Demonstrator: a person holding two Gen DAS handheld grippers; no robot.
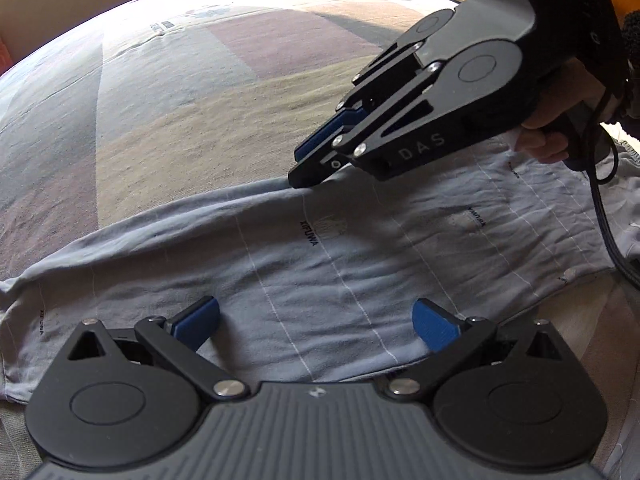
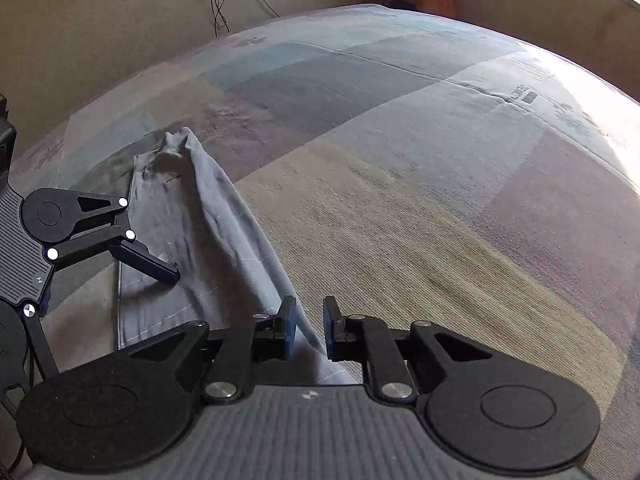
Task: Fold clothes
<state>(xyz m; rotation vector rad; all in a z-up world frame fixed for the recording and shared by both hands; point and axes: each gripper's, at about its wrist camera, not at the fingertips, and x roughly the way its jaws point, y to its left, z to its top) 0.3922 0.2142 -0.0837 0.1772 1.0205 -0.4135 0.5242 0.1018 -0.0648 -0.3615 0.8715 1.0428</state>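
Grey-blue cotton is what we are working with: a garment (image 1: pixel 360 264) with thin white stitched lines and small dark printed marks, spread in a long wrinkled band across the near part of a bed. We take this garment as our landmark.

Our left gripper (image 1: pixel 316 322) hangs over the middle of the garment, its 2 blue pads (image 1: pixel 200 320) spread wide apart with only flat cloth showing between them; it is released and grasps nothing.

Our right gripper (image 2: pixel 310 330) sits at the garment's far edge, where the cloth meets the bedcover. In the right wrist view its 2 blue pads (image 2: pixel 290 328) stand a narrow gap apart, and a ridge of the garment's edge (image 2: pixel 248 248) runs up through that gap. The pads are not pressing on the cloth, so the claw reads as loosened. In the left wrist view its black tip rests right at that edge, and a hand (image 1: pixel 560 116) grips the handle behind it, with a black cable (image 1: pixel 608 216) trailing over the garment's right end.

Beyond the garment lies the bedcover (image 1: pixel 200 120), patched in faded beige, mauve and grey blocks. Past it, a plain wall (image 2: pixel 100 40) carries dangling wires (image 2: pixel 218 4). Nothing lies on the garment besides the cable.
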